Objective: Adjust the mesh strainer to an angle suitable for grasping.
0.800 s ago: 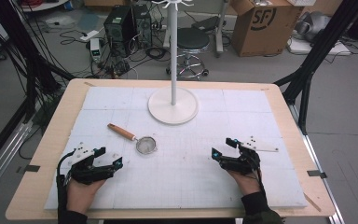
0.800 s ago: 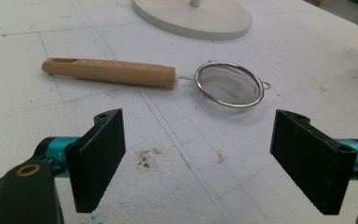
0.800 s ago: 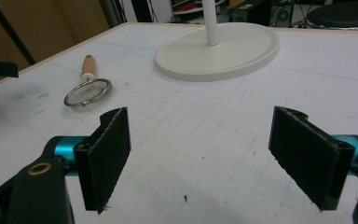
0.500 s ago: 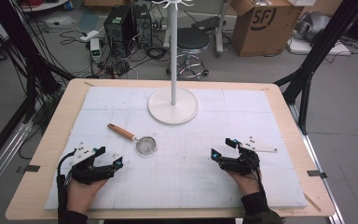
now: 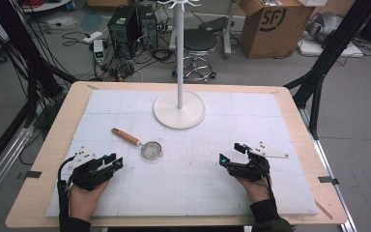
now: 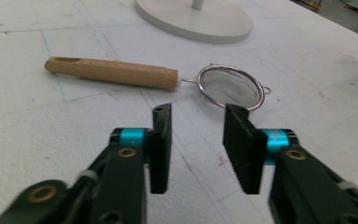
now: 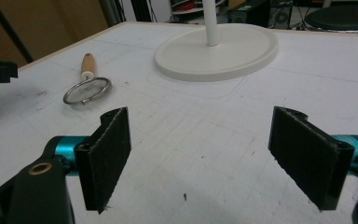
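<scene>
A: Where is the strainer (image 5: 151, 150) lying?

B: Flat on the white surface (image 5: 198, 193), mesh bowl up, just ahead of the left gripper (image 5: 112, 161) and a touch to the right of its fingers (image 6: 161, 140). In the left gripper view the bowl's rim sits just past the right-hand fingertip.

A: And the wooden handle (image 6: 112, 72)?

B: It runs away from the bowl toward the far left, so the long axis lies crosswise to the left fingers, not in line with them. To take the handle they would have to go forward and left, I'd judge.

A: Which hand is nearer?

B: The left, clearly. The right gripper (image 5: 233, 154) is well apart from the strainer, which lies off to its far left.

A: State of the fingers?

B: Both pairs stand apart and hold nothing; the right pair gapes wider than the left.

A: Anything else around?

B: A white stand (image 5: 179, 109) with a round base and a thin post, beyond the strainer, farther from both pairs of fingers. Its top carries pegs, I think, though they are cut off at the edge of the high view.

A: Any containers?

B: Only the strainer's bowl, and it looks empty.
</scene>
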The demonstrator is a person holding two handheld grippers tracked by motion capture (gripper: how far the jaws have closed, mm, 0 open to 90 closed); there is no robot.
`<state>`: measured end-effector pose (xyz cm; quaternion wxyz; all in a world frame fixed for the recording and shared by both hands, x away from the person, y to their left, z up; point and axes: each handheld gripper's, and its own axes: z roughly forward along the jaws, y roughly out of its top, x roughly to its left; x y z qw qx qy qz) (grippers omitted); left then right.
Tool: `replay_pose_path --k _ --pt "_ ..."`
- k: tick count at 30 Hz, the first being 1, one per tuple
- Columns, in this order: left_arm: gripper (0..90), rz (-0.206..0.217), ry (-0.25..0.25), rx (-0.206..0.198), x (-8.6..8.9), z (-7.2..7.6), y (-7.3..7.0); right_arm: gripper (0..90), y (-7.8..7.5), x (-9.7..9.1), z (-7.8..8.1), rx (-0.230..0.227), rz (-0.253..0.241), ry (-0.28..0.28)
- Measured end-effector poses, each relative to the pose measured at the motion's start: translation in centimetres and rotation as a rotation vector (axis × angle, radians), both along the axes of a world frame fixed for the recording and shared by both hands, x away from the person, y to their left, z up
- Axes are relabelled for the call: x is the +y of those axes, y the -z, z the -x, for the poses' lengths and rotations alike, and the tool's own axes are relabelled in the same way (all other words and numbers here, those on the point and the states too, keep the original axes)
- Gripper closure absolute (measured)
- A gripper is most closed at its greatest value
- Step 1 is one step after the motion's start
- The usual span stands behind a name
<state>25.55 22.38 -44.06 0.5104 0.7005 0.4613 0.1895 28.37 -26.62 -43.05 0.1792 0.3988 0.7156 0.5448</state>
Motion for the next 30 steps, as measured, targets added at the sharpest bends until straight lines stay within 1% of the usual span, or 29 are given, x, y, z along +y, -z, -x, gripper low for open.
replay_pose_path --k 1,3,5,7,8,10,12,15,18,20,21,24,28,30 --pt "70.4 -0.003 0.002 0.003 0.1 -0.2 -0.1 20.4 0.0 0.0 0.0 0.001 -0.001 -0.001" --pt "74.1 0.001 0.001 0.010 0.1 -0.5 0.0 20.6 0.1 0.1 0.1 0.003 0.003 -0.006" --pt "78.5 -0.005 -0.005 0.013 0.1 -0.7 0.0 20.6 0.1 0.2 0.1 0.000 0.008 -0.009" --pt "83.5 -0.006 -0.002 0.010 0.2 -0.9 -0.1 20.7 0.2 0.1 0.0 0.002 0.010 -0.007" --pt "83.5 -0.011 -0.005 0.006 0.2 -1.0 -0.1 20.7 0.2 0.1 0.0 0.002 0.010 -0.007" --pt "86.4 -0.008 -0.002 -0.004 0.6 -1.4 -0.4 22.1 0.2 0.2 0.0 0.008 0.009 -0.012" --pt "89.0 -0.003 -0.014 -0.012 0.9 -1.7 -0.6 22.5 0.2 0.2 0.0 0.007 0.014 -0.019" --pt "89.7 0.008 -0.023 -0.016 1.4 -2.0 -0.8 22.9 0.2 0.2 0.0 0.001 0.017 -0.019" --pt "90.0 0.026 -0.020 -0.002 1.6 -2.4 -0.9 22.4 0.2 0.2 0.0 0.005 0.010 -0.016" --pt "90.0 0.007 -0.014 -0.010 1.6 -2.9 -1.1 21.1 0.3 0.1 -0.1 0.006 0.008 -0.009" --pt "90.0 0.009 -0.017 -0.012 1.5 -3.2 -1.2 20.9 0.3 0.1 -0.1 0.008 0.006 -0.006" --pt "90.0 -0.006 -0.010 -0.006 1.3 -4.1 -1.3 18.6 0.2 0.0 -0.1 0.004 0.005 -0.001" --pt "90.0 -0.032 -0.002 0.028 0.9 -5.4 -0.9 17.2 0.2 -0.1 0.0 0.002 -0.004 0.002" --pt "90.0 -0.033 -0.003 0.042 0.7 -5.9 -0.7 17.2 0.1 -0.1 0.0 -0.001 -0.008 0.000"
